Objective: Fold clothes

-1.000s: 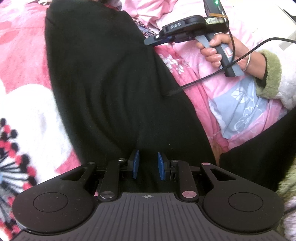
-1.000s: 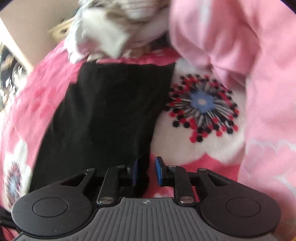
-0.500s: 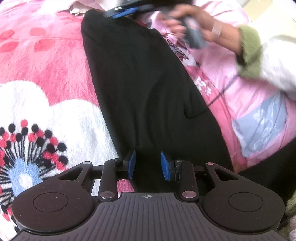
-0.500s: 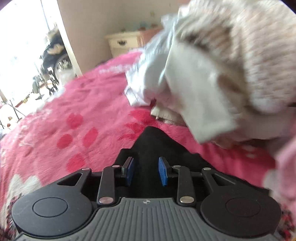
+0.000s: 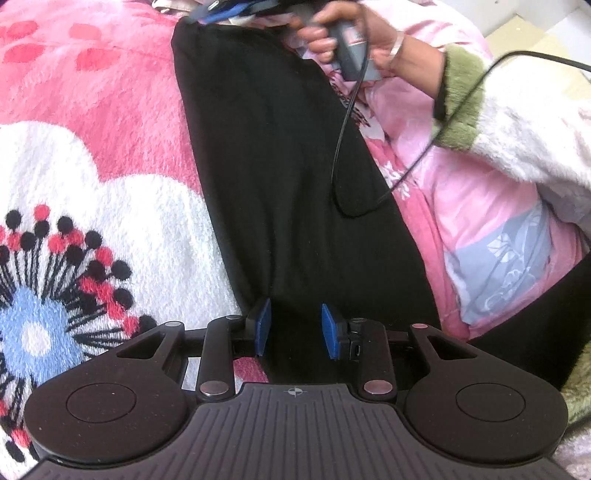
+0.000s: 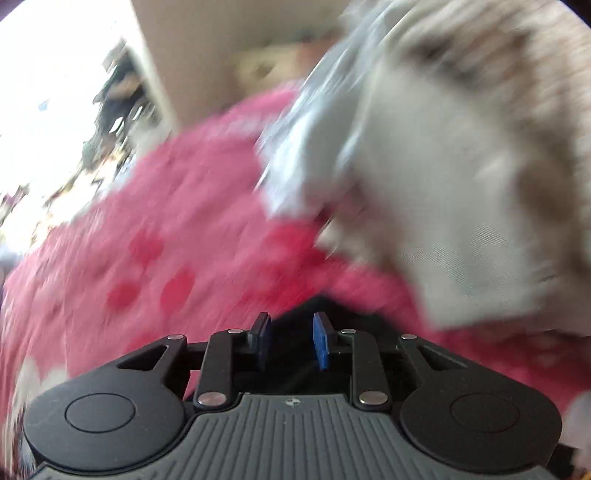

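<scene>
A long black garment lies flat on a pink flowered blanket, running from near to far. My left gripper stands open over the garment's near end, close to its left edge, with black cloth showing in the gap between the blue pads. At the far end a hand holds my right gripper. In the blurred right wrist view the right gripper hovers over the tip of the black garment. Its jaws are closing, the pads still apart with cloth between them.
A heap of light grey and white clothes sits just beyond the garment's far end. A black cable trails across the garment. A pale pink quilt and a fluffy sleeve fill the right side.
The right gripper swept from beside the garment's middle to its far end near the clothes heap. The left gripper slid a little toward the garment's left edge and its pads spread slightly.
</scene>
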A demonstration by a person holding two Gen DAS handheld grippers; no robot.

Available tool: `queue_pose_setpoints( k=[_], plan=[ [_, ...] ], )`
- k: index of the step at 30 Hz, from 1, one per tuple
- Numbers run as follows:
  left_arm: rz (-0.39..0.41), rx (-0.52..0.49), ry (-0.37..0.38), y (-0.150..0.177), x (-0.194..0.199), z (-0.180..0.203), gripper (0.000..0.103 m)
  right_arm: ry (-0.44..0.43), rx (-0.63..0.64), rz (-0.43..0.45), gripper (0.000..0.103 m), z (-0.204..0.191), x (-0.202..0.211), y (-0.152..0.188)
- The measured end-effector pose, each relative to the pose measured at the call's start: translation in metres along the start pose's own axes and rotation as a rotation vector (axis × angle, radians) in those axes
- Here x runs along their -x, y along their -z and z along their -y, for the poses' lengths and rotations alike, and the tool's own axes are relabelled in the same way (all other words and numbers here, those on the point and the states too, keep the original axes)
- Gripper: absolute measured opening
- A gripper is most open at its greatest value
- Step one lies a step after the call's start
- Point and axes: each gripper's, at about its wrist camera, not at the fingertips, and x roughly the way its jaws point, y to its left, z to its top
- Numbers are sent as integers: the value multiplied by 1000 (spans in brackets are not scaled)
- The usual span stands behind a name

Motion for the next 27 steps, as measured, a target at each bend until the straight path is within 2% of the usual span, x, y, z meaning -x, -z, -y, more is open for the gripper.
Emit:
queue_pose_setpoints(
  k=[1, 3, 4, 5, 7, 9, 12, 15, 16, 18, 20, 22, 24, 26, 27],
  plan=[
    [-1, -1, 6, 0, 0, -1, 30, 51, 4, 18, 23, 2, -11, -1],
    [-2, 3, 17, -1, -1, -4, 30, 97, -104, 96, 23, 18, -16, -10],
    [0, 7, 20, -2, -1, -4, 30, 122, -170, 128, 27, 26, -11, -15],
    [5, 14, 22, -1, 0, -5, 30, 111, -199, 150, 28, 32, -1, -18],
    [12, 25, 26, 0, 3, -5, 30, 37, -159, 146, 27, 39, 26, -22],
    [16, 37, 32, 2, 4, -7, 30, -9, -107, 84, 28, 44, 49, -20],
    [10, 49, 48, 0, 4, -10, 30, -19, -96, -31, 27, 57, 61, -5],
    [-3, 46, 61, -4, 2, -12, 30, 81, -118, -98, 23, 80, 42, 13],
    [-7, 44, 65, -5, 0, -11, 30, 119, -149, -87, 28, 92, 36, 18],
    [-11, 44, 65, -6, 0, -11, 30, 116, -260, 0, 29, 112, 39, 23],
    [-8, 49, 59, -6, 2, -10, 30, 244, -259, 104, 29, 109, 58, 23],
    [-4, 49, 53, -6, 5, -9, 30, 207, -272, 127, 29, 113, 77, 23],
    [-3, 49, 48, -6, 8, -11, 30, 119, -290, 61, 29, 116, 83, 25],
    [-6, 49, 45, -6, 9, -11, 30, 50, -254, -46, 28, 114, 74, 31],
    [-7, 47, 43, -6, 9, -11, 30, 88, -250, -55, 27, 115, 68, 35]
  ],
)
